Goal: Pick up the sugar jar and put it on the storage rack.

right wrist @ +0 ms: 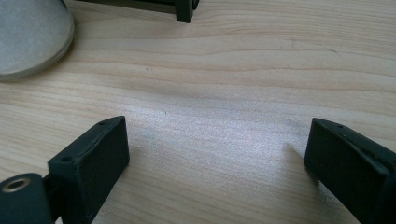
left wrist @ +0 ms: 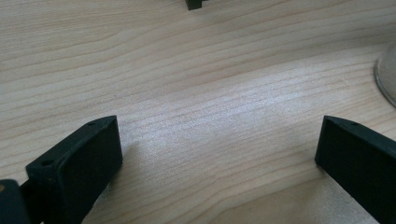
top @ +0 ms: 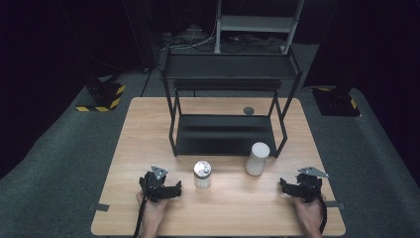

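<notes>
A clear jar (top: pixel 202 174) with a shiny metal lid stands upright on the desk (top: pixel 237 208), near the front edge and a little left of centre; its rounded base shows at the right border of the left claw view (left wrist: pixel 387 79). To its right, well apart, stands a white cylinder (top: pixel 257 158), upright just in front of the right leg of the black two-tier rack (top: pixel 225 134); the right claw view catches its base at top left (right wrist: pixel 32 37). Both items stand free in front of the rack, probably ready to be lifted onto a shelf. The left claw (top: pixel 171 191) rests low beside the jar, open and empty. The right claw (top: pixel 287 187) rests near the right edge, also open and empty. Only bare wood lies between each claw and its nearest item. A small dark disc (top: pixel 248 110) lies behind the rack.
</notes>
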Action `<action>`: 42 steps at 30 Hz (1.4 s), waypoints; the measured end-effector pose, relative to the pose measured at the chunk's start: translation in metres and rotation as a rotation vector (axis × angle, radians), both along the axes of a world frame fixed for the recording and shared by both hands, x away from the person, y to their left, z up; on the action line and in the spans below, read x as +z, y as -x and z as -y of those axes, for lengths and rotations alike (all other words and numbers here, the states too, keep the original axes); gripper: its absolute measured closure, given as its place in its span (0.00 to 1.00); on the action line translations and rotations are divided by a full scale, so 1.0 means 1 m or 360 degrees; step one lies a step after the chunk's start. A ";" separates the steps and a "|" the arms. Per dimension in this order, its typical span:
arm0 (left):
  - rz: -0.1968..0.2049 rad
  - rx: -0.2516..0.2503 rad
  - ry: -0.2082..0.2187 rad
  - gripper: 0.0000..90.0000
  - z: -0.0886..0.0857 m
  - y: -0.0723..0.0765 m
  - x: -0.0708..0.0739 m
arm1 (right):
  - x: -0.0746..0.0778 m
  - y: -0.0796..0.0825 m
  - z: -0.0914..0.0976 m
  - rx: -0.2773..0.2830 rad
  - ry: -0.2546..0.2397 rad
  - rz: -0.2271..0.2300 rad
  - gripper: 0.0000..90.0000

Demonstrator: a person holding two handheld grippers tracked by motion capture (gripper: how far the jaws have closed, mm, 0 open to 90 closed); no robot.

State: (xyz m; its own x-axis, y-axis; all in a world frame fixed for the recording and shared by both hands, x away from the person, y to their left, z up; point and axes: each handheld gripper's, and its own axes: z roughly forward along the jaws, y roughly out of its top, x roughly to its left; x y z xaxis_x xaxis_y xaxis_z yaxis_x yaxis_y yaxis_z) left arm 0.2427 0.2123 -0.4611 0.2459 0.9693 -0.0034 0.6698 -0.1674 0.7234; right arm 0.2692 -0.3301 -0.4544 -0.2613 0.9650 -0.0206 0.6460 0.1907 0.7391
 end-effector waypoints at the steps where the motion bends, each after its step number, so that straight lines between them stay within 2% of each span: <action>1: 0.0000 -0.0001 0.0000 0.00 0.000 0.000 0.000 | 0.000 0.000 0.000 0.0000 0.0001 -0.0001 0.06; 5: 0.0002 -0.0017 0.0004 0.00 -0.002 0.000 0.000 | 0.000 0.000 0.000 -0.0003 0.0001 0.0000 0.06; 9: -0.0020 -0.0092 0.0003 0.00 -0.008 0.000 0.002 | 0.000 0.000 -0.001 -0.0005 0.0003 0.0002 0.06; 11: -0.0040 -0.0116 0.0039 0.00 -0.013 0.000 0.005 | 0.000 0.000 -0.001 -0.0006 0.0004 0.0001 0.06; 13: -0.0032 -0.0134 0.0064 0.00 -0.016 0.003 0.006 | 0.000 0.000 -0.001 -0.0008 0.0006 0.0001 0.06; 20: 0.0007 -0.0310 0.0131 0.01 -0.021 0.011 0.012 | 0.000 0.000 -0.002 -0.0009 0.0009 0.0002 0.06; 25: 0.0020 -0.0429 0.0119 0.01 -0.014 0.013 0.014 | 0.000 0.000 -0.002 -0.0009 0.0008 0.0002 0.06; 28: 0.0015 -0.0474 0.0120 0.01 -0.007 0.011 0.015 | 0.000 0.000 -0.002 -0.0009 0.0009 0.0002 0.06; 42: 0.0029 -0.0535 0.0159 0.03 0.017 0.000 0.013 | 0.000 0.000 -0.002 -0.0009 0.0009 0.0002 0.06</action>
